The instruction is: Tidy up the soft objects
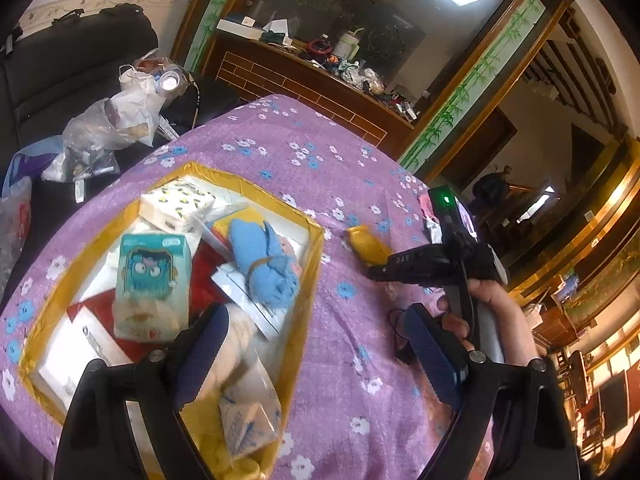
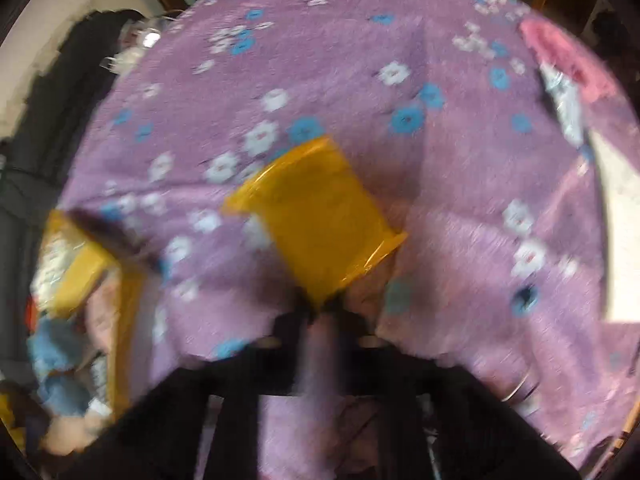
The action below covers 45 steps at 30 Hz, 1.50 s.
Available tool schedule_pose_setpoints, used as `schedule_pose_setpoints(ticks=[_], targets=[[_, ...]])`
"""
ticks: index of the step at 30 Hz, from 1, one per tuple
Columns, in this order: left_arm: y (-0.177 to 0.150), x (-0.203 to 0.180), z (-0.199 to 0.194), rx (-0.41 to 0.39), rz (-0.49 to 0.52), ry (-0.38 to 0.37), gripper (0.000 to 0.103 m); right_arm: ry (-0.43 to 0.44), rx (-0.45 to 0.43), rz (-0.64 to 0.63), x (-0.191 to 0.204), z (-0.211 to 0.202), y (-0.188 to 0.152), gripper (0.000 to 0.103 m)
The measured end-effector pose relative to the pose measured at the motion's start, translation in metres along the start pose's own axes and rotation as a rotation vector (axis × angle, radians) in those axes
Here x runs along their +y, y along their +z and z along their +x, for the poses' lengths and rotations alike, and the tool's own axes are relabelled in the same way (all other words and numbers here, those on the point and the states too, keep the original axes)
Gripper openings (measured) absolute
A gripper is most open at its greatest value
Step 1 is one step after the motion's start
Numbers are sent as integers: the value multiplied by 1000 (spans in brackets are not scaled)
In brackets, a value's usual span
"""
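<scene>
The right gripper (image 2: 320, 312) pinched the yellow packet (image 2: 316, 216) by its thin edge; it looked light and squashy; the left gripper (image 1: 316, 360) gaped open.

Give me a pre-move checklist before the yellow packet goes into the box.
1. Grip: right gripper shut on the yellow packet by one edge: ok.
2. Grip security: the right wrist view is motion-blurred, so how much is pinched: cannot tell.
3. Left gripper open, holding nothing: ok.
4. Path: left gripper hangs over the near end of the yellow-edged box, near a likely drop path: not ok.
5. Room in box: the blue towel roll, teal tissue pack and patterned pack crowd it; free spot: cannot tell.
6. Purple floral cloth between packet and box shows only a dark cord: ok.
</scene>
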State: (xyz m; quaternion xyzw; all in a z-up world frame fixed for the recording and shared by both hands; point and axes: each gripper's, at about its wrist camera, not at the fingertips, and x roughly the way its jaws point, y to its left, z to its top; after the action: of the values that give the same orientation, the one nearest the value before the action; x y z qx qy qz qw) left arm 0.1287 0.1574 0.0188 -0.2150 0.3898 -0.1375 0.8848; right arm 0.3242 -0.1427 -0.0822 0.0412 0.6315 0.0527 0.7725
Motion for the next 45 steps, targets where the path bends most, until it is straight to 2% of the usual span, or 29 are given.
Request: schedule_pose_setpoints(ticks=[5, 8, 11, 14, 17, 21, 24, 28, 29, 30, 31, 32, 35, 37, 39, 42, 43, 44, 45], targets=[[-14, -4, -8, 11, 1, 5, 92, 124, -96, -38, -3, -28, -50, 6], [-20, -7, -10, 19, 2, 7, 92, 147, -139, -33, -7, -45, -71, 6], [-23, -10, -11, 18, 3, 7, 92, 165, -177, -65, -8, -56, -76, 6], [-26, -13, -9, 29, -1, 13, 92, 180, -153, -59, -7, -55, -85, 6], [-28, -15, -7, 46, -2, 17, 92, 213, -138, -57, -1, -52, -107, 1], [-35, -27, -2, 94, 21, -1, 92, 259, -205, -89, 2, -70, -155, 1], [-51, -46, 2, 126, 88, -9, 92, 312, -220, -66, -11, -74, -191, 1], [-65, -59, 9, 165, 110, -1, 92, 366, -216, -21, -30, -68, -209, 3], [-65, -59, 7, 158, 102, 2, 92, 367, -220, -22, -31, -71, -209, 11], [-64, -59, 4, 147, 93, 10, 92, 360, -235, -29, -33, -77, -208, 33], [-62, -60, 2, 139, 88, 17, 92, 354, -253, -30, -35, -83, -205, 47], [-59, -60, 1, 135, 84, 23, 92, 354, -280, -27, -36, -91, -204, 66], [-53, -62, 5, 136, 76, 47, 92, 394, -326, -57, -42, -112, -204, 67], [-48, -65, 11, 152, 73, 58, 92, 397, -337, -32, -52, -124, -205, 67], [-42, -70, 17, 136, 71, 76, 92, 422, -349, 3, -65, -135, -201, 67], [-30, -81, 46, 156, 114, 100, 91, 455, -364, 31, -84, -157, -182, 68], [-28, -83, 59, 161, 117, 125, 86, 469, -379, 39, -92, -162, -174, 70], [-26, -84, 71, 171, 101, 131, 85, 472, -391, 57, -103, -165, -161, 79], [-22, -84, 88, 198, 71, 119, 85, 469, -397, 82, -114, -165, -148, 82]])
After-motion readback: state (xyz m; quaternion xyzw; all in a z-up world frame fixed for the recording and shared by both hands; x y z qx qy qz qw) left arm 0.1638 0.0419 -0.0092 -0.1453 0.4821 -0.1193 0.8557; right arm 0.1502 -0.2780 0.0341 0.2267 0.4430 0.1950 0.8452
